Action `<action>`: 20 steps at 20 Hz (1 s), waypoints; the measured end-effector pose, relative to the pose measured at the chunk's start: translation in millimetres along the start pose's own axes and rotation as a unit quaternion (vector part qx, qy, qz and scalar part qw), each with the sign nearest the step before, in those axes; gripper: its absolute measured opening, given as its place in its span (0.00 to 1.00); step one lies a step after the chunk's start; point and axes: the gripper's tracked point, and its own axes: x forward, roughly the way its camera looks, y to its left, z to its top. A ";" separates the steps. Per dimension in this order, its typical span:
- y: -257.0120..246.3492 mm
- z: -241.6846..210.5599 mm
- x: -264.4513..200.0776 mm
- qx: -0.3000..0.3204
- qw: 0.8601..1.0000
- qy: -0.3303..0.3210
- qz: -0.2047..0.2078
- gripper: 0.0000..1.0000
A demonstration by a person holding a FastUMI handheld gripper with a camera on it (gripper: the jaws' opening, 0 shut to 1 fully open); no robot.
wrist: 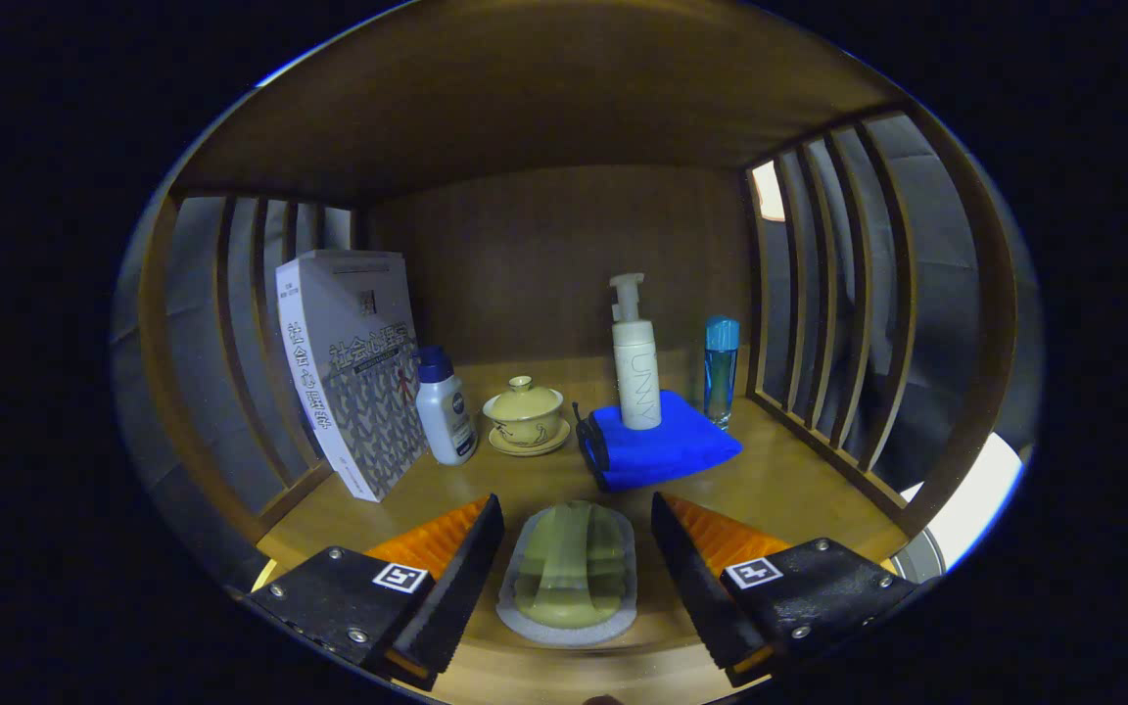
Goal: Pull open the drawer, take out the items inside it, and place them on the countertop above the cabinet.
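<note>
My gripper (574,534) is open over the wooden countertop (779,480), and a pale green item in clear wrap (571,573) lies flat on the wood between the two fingers, touching neither. Beyond the fingers stand a grey book (353,367) leaning at the left, a small white bottle with a blue cap (445,406), a yellow lidded teacup on a saucer (525,416), a folded blue cloth (660,443) with a white pump bottle (636,357) on it, and a slim blue bottle (721,370).
Slatted wooden side panels (819,294) close the shelf on the left and right, a wooden back wall (554,255) stands behind the items, and a wooden board roofs it above. A white round object (965,509) shows outside the right slats.
</note>
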 end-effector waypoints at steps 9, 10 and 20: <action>10.8 -9.7 -83.4 0.000 0.997 -0.073 0.017 0.94; 9.9 -8.7 -93.5 0.001 0.997 -0.081 0.019 0.94; 17.4 -26.9 -190.6 -0.029 0.987 -0.152 0.033 0.94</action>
